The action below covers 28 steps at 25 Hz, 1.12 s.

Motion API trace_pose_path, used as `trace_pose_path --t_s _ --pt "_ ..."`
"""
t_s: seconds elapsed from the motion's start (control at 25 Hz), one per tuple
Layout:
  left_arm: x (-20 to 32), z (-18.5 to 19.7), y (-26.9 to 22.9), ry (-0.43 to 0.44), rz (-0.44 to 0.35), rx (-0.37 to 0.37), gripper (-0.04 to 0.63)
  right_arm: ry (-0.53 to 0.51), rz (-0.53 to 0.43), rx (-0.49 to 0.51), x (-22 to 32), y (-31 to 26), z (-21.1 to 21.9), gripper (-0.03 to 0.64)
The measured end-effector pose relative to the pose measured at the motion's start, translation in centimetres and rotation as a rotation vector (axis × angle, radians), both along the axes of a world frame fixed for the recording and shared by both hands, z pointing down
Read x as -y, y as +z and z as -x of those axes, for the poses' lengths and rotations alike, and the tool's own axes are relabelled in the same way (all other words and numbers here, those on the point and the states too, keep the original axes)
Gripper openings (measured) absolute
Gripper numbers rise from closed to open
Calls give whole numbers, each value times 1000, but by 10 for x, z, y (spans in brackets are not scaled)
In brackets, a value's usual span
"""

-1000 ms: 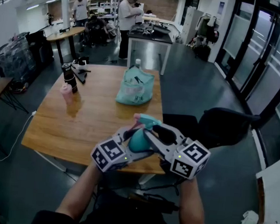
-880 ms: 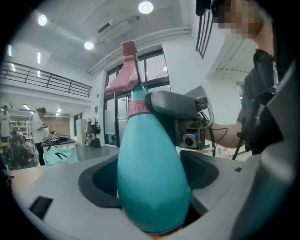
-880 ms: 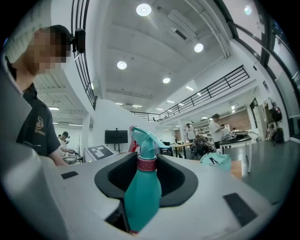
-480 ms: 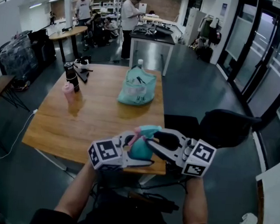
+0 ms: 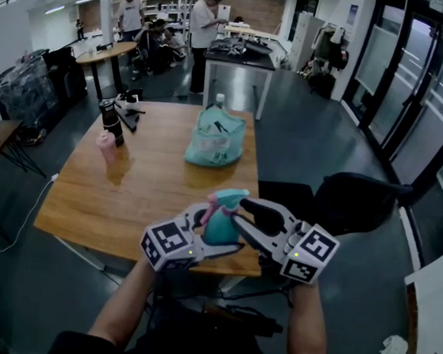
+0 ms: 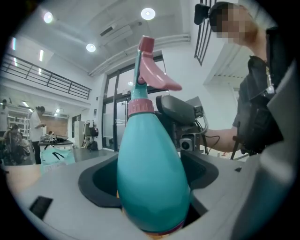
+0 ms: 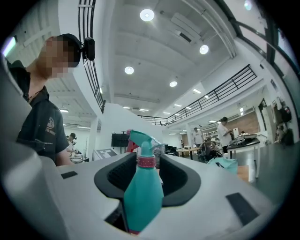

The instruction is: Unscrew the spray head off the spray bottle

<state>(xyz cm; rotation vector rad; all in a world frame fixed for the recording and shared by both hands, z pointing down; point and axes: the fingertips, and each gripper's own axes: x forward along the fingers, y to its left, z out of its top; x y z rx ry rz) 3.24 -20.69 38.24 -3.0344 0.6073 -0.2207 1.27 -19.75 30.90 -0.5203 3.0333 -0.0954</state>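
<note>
Big wooden surface point(image 5: 128, 196) with a teal bag point(image 5: 215, 139) sitting toward its far side. Over the near edge, the left tongs point(image 5: 216, 228) are clamped on the belly of the teal spray bottle point(image 5: 219, 227), holding it upright in the air. The right tongs point(image 5: 241, 214) have just been easing apart, with the bottle between them and the pads not pressing. The pink spray head point(image 6: 151, 75) is still on.

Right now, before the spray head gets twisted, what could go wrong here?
1. The right gripper has just been opening its jaws and does not press on the spray head; a twist now would likely slip.
2. Only the left gripper holds the spray bottle, around its rounded body, in mid-air; it might rotate or drop.
</note>
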Motion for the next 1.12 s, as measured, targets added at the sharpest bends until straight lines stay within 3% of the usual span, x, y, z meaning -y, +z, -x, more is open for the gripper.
trace_pose_path --t_s 0.28,0.52,0.76,1.12 --pt "35 17 5 -235 -2 17 399 191 21 27 20 -3 -4 152" --pt "49 24 3 -337 -9 24 399 296 28 -6 30 3 9 152" --pt "53 24 12 -385 -10 53 399 342 16 -45 37 8 18 152" --pt "51 10 19 -364 -18 103 399 363 -2 -87 43 15 14 147"
